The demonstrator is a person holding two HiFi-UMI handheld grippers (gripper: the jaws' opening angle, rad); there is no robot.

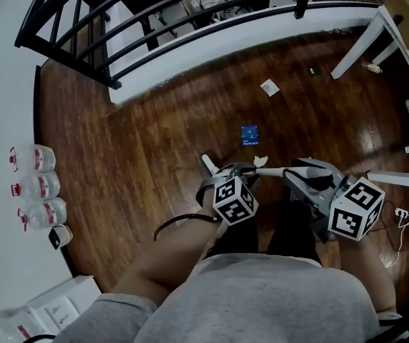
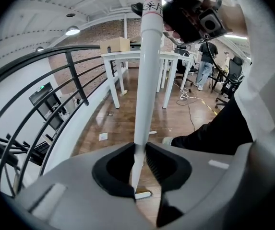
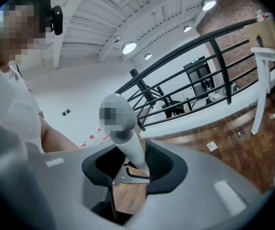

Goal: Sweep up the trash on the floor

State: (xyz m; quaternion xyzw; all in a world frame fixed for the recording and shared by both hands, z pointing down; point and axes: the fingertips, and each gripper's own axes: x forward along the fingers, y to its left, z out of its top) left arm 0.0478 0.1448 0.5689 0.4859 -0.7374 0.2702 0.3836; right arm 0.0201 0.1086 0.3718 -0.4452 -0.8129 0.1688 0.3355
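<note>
Trash [image 1: 249, 134] lies scattered on the wooden floor [image 1: 154, 141] ahead of me. A blue square [image 1: 249, 135] sits mid-floor, a white paper [image 1: 269, 86] lies nearer the far edge below the railing [image 1: 190, 20], and a crumpled scrap [image 1: 261, 161] is just in front of the grippers. My left gripper [image 2: 138, 166] has its jaws clamped on a white pole [image 2: 144, 80], which I take for the broom handle. My right gripper [image 3: 130, 166] is closed round a grey handle [image 3: 133, 152], probably the dustpan's. Neither tool's head shows in any view. To sweep well, I judge I should begin at the far paper and draw it toward the scrap with short, low strokes. Once there is one pile, I would press the pan's lip flat to the floor so nothing slips beneath.
</note>
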